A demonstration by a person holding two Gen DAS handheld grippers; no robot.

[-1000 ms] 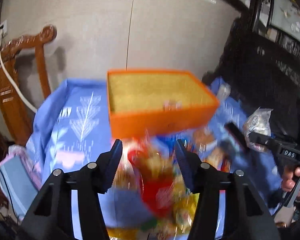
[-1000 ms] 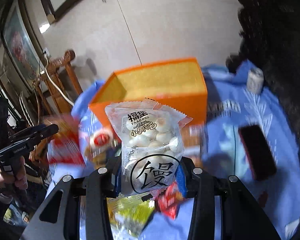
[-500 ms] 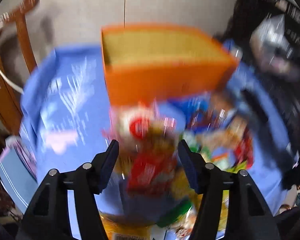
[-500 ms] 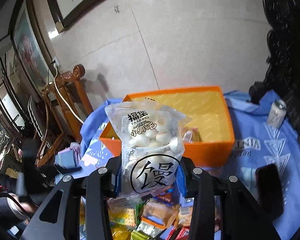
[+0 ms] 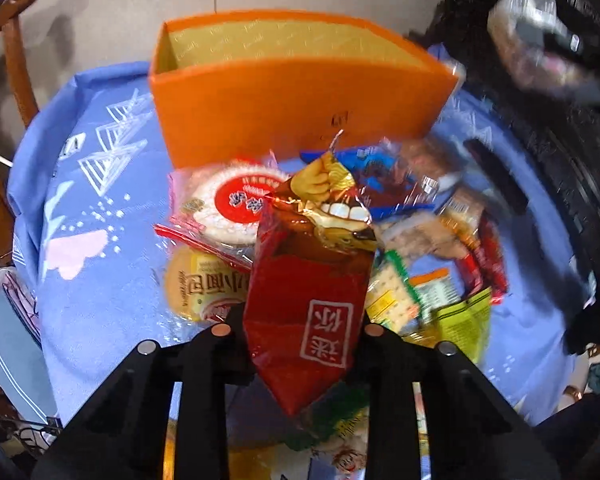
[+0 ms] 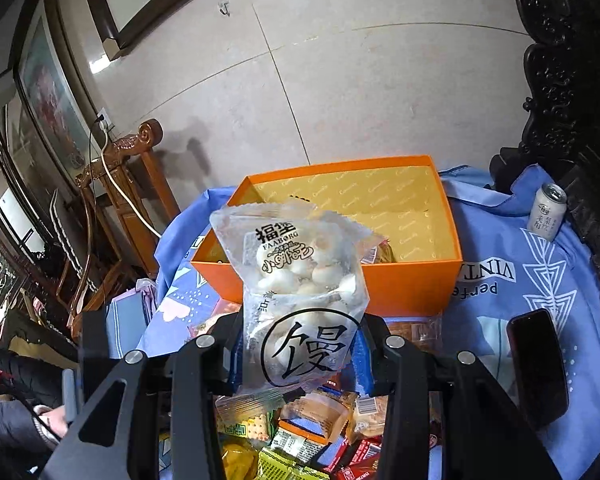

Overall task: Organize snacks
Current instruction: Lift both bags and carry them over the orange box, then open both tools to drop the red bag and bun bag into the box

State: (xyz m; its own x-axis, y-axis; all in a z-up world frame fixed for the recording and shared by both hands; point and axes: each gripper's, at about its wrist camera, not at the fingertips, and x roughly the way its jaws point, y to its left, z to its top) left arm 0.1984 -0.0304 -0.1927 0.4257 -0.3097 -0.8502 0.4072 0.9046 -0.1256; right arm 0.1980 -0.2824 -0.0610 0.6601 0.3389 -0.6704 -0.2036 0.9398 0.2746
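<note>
Snacks: red packet (image 5: 308, 300) clamped in left hand-held gripper (image 5: 300, 328), just closed from empty and apart; long axis ran away from the camera, gold-printed end toward the orange box (image 5: 300, 112). Clear bun bag (image 6: 300, 292) upright, pinched in right hand-held gripper (image 6: 300, 344), unchanged. Loose pile (image 5: 420, 248) lay on the bench before the box.

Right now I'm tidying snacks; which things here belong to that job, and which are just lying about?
For the job:
red packet, in left gripper
bun bag, in right gripper
orange box
snack pile

Lying about:
phone
can
wooden chair
</note>
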